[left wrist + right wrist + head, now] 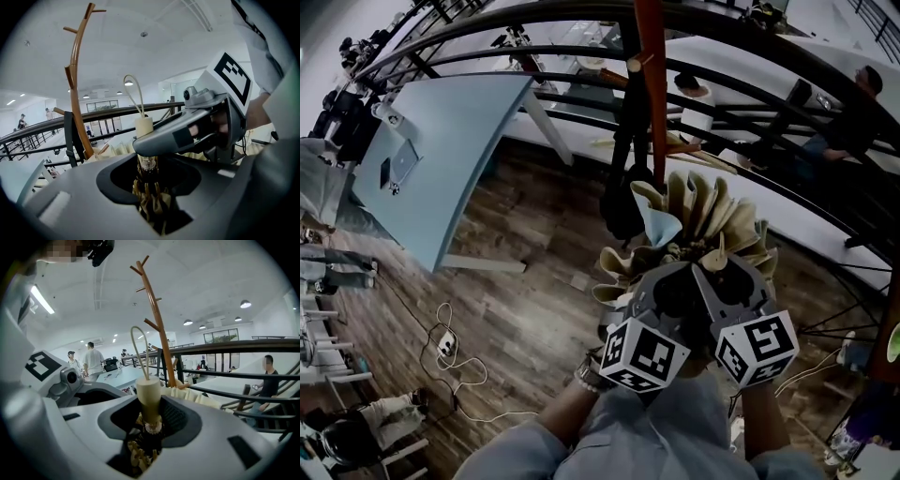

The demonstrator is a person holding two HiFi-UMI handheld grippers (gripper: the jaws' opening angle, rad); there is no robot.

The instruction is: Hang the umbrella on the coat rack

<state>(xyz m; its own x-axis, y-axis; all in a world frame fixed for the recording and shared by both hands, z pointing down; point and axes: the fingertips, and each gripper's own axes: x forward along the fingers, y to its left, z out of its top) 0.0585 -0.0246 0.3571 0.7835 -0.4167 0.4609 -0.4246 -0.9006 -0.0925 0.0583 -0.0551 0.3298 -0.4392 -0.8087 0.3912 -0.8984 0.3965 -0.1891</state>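
Left gripper and right gripper are pressed side by side, marker cubes toward the person, and both are clamped on the same umbrella. Each gripper view shows its cream handle standing up between the jaws, at a medium gap with pads on the neck just under the handle. Thin loop cord sticks up from the handle top. Beige folded fabric fans out past the jaws.

The umbrella is held in the air just in front of the coat rack, a red-brown pole with branch pegs; can't tell if they touch. A black bag hangs on the rack by a strap.

Dark wood plank floor below. Pale blue table at left, a white cable and power strip on the floor near it. Curved black railing runs behind the rack. White ceiling with round lights. People stand by a table in the background, and one person sits beyond the railing.
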